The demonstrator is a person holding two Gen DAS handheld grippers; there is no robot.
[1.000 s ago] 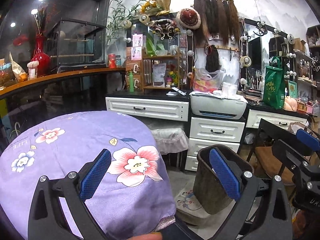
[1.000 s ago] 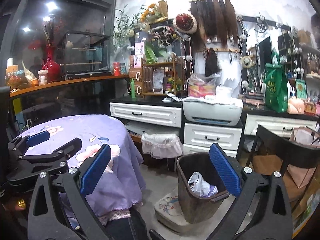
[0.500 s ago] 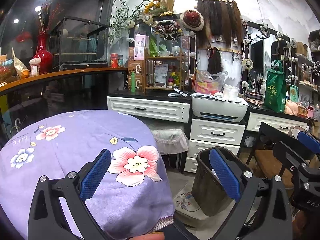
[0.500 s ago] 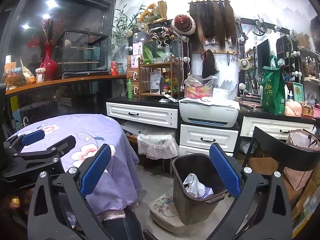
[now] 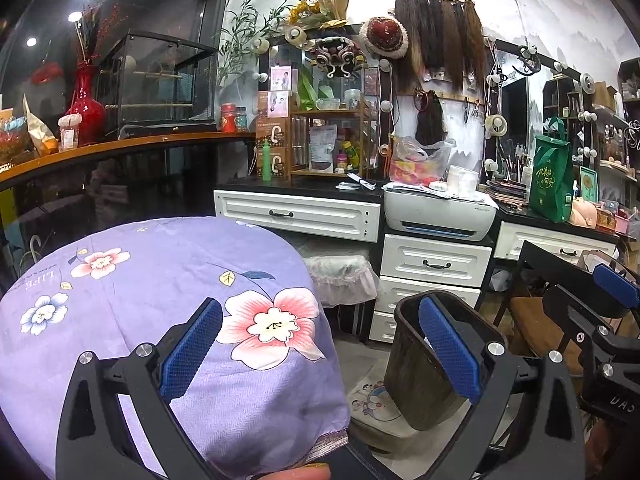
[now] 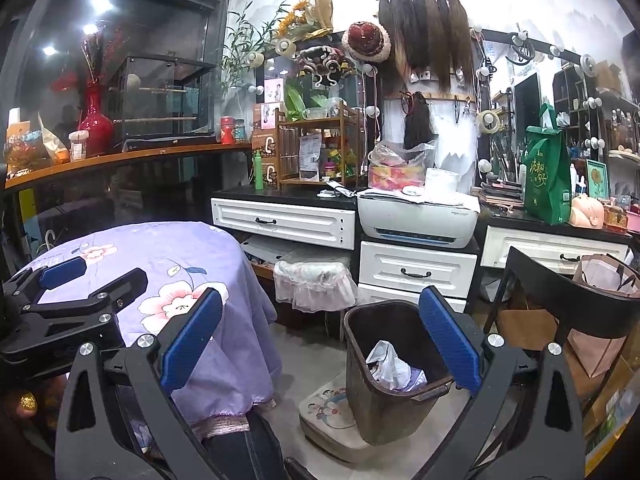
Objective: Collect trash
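Note:
A dark brown trash bin (image 6: 384, 368) stands on the floor right of the round table, with crumpled white and bluish trash (image 6: 390, 366) inside. It also shows in the left wrist view (image 5: 424, 376), its inside hidden. My left gripper (image 5: 320, 352) is open and empty above the table's right edge. My right gripper (image 6: 320, 344) is open and empty, held above the floor between the table and the bin. The left gripper also shows at the left of the right wrist view (image 6: 86, 280), and the right gripper at the right edge of the left wrist view (image 5: 600, 304).
The round table wears a purple floral cloth (image 5: 152, 300). A small cushion with a cartoon print (image 6: 332, 416) lies under the bin. White drawers (image 6: 416, 268) with a printer (image 6: 416, 216) stand behind. A black chair (image 6: 568, 288) stands at the right, with paper bags (image 6: 596, 320) on it.
Both grippers stay open and empty. The right wrist view has pulled back and shifted slightly, so the bin sits lower and more central. The left wrist view barely changes.

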